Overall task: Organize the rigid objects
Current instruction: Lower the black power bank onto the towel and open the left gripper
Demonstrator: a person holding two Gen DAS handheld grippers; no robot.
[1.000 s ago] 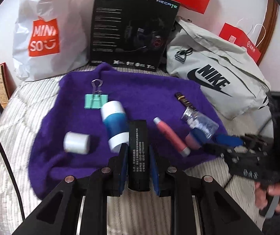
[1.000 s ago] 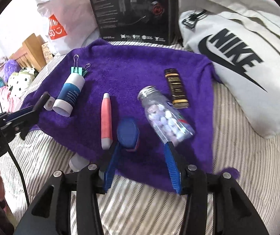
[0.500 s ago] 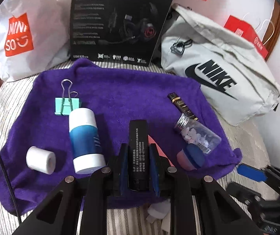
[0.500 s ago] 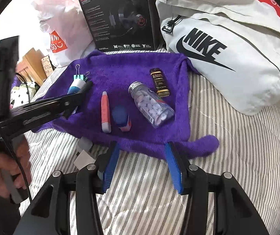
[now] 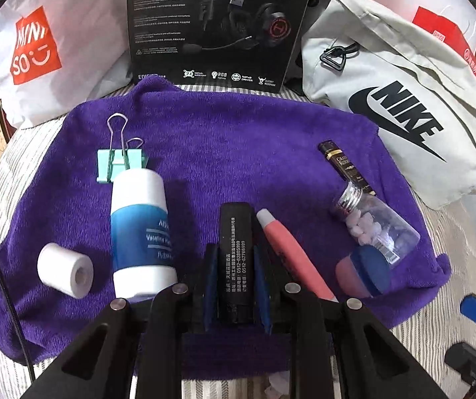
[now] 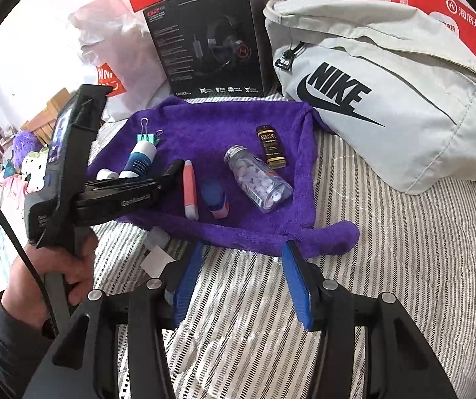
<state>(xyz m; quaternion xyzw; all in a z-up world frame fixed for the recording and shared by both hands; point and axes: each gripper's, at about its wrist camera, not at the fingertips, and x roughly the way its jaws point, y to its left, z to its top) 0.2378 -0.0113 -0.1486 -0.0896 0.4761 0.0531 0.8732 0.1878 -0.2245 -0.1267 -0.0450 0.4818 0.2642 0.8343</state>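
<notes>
A purple towel (image 5: 238, 139) lies on a striped bed. On it are a green binder clip (image 5: 121, 163), a blue-and-white Vaseline bottle (image 5: 139, 236), a white tape roll (image 5: 65, 271), a pink tube (image 5: 289, 252), a blue-capped pink container (image 5: 364, 274), a clear pill bottle (image 5: 374, 224) and a small dark bottle (image 5: 344, 166). My left gripper (image 5: 236, 262) is shut on a black rectangular box (image 5: 234, 252), low over the towel between the Vaseline bottle and the pink tube. My right gripper (image 6: 241, 276) is open and empty over the striped bed, just off the towel's (image 6: 224, 126) near edge.
A black headset box (image 5: 218, 23), a white Miniso bag (image 5: 38, 43) and a grey Nike bag (image 5: 400, 113) stand along the back and right. Red bags sit behind them. A small clear container and paper slip (image 6: 156, 249) lie on the bed near the towel's front edge.
My right gripper let go of the blue-capped container and drew back off the towel. My left gripper moved forward over the towel with the black box.
</notes>
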